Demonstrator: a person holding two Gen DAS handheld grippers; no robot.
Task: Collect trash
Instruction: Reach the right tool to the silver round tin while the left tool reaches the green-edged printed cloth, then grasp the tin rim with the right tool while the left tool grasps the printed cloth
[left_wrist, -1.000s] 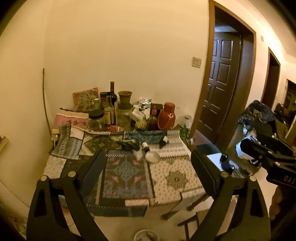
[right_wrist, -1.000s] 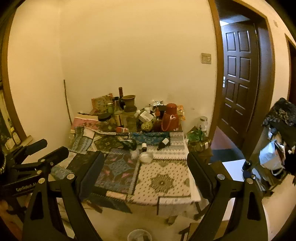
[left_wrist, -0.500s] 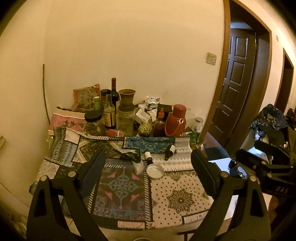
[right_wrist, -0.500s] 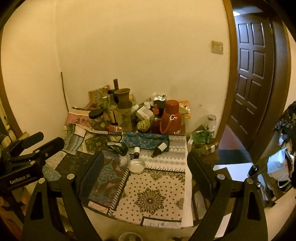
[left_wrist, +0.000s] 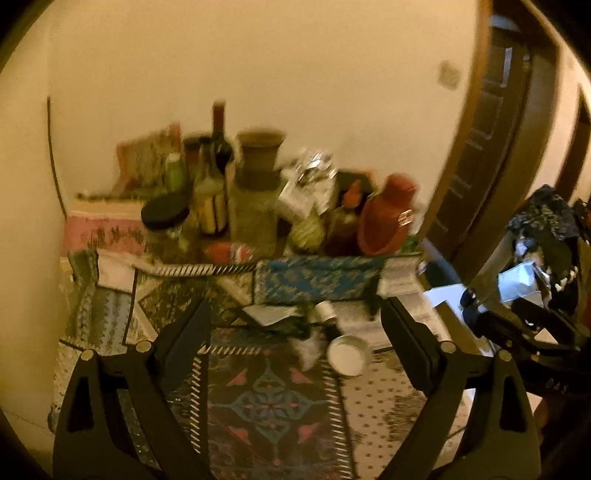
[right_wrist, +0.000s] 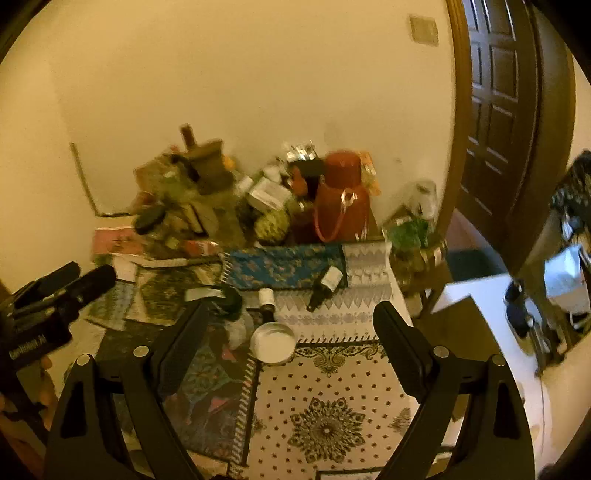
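A table covered with patterned cloths (right_wrist: 325, 406) holds loose items near its middle: a round white lid (right_wrist: 272, 342), a small white-capped bottle (right_wrist: 266, 300), a dark dropper bottle (right_wrist: 325, 283), a crumpled clear wrapper (right_wrist: 236, 330) and a dark green wad (right_wrist: 232, 297). The lid (left_wrist: 347, 355) and the capped bottle (left_wrist: 324, 312) also show in the left wrist view. My left gripper (left_wrist: 295, 339) is open and empty above the near part of the table. My right gripper (right_wrist: 288, 332) is open and empty, above the lid.
Bottles, jars, a clay pot (left_wrist: 258, 155), a red thermos (right_wrist: 341, 197) and foil packets crowd the back of the table against the wall. A dark door (right_wrist: 498, 110) stands at the right. A low white table (right_wrist: 491, 314) sits right of the table.
Both grippers have moved closer to the table and lower, so the lid and small bottles now sit between the fingers. Both stay open.
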